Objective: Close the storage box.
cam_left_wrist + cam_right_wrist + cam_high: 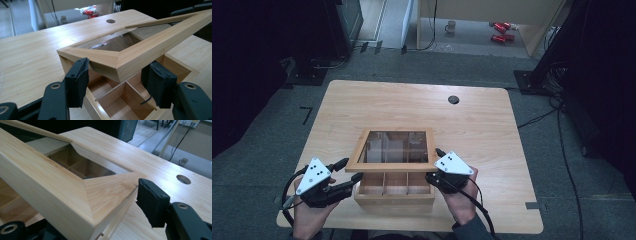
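From above, the wooden box [394,187] sat near the desk's [362,100] front edge, bare desk beyond, its glass-paned lid [393,148] raised. In the left gripper view, the left tongs [117,75] straddled the lid corner. In the right gripper view, the right tongs [100,202] gripped the lid's opposite corner.

Your left hand-held gripper [346,172] holds its jaws apart, pads pressing nothing. Your right hand-held gripper [435,164] is clamped, one pad [150,200] showing. Both forearms point forward.
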